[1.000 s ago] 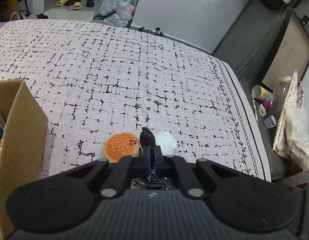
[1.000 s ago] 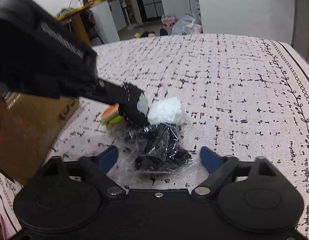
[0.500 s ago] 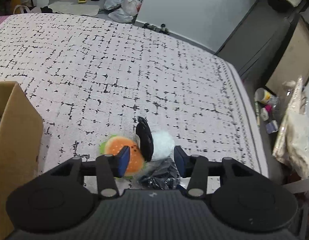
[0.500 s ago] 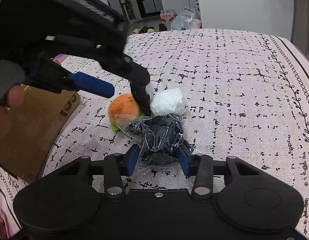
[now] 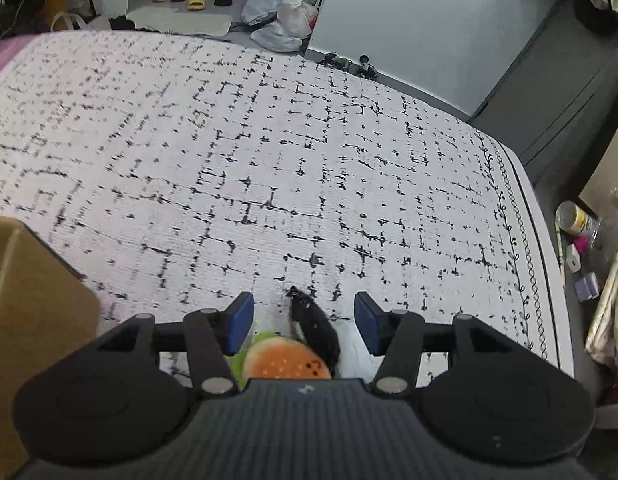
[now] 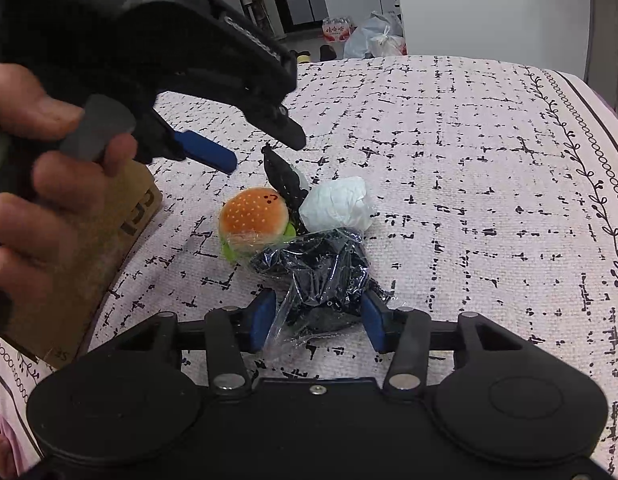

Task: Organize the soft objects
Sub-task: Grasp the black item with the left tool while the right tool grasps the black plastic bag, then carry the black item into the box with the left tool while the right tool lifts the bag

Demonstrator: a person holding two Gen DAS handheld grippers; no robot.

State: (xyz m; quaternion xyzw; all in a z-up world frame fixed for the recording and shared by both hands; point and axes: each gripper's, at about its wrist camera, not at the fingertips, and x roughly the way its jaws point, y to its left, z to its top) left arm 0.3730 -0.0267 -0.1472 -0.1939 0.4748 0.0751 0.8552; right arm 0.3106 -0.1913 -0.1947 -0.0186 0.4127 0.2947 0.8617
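Observation:
A plush hamburger [image 6: 254, 216], a white soft bundle [image 6: 336, 204] and a black item in a clear plastic bag [image 6: 323, 270] lie together on the patterned bedspread [image 6: 449, 168]. A black pointed piece [image 6: 283, 176] sticks up between the hamburger and the white bundle. My left gripper [image 5: 304, 324] is open and hovers above the hamburger [image 5: 287, 362]; it also shows in the right wrist view [image 6: 265, 150], held by a hand. My right gripper [image 6: 317, 322] is open, with its blue pads on either side of the bagged black item.
A cardboard box [image 5: 25, 320] stands at the left on the bed, also in the right wrist view [image 6: 109, 232]. The bed's right edge [image 5: 549, 264] drops to a floor with small items. Plastic bags [image 5: 281, 20] and slippers lie on the floor beyond the bed.
My left gripper opened, let go of the black piece and lifted above the pile. My right gripper narrowed around the bagged black item, then opened a little.

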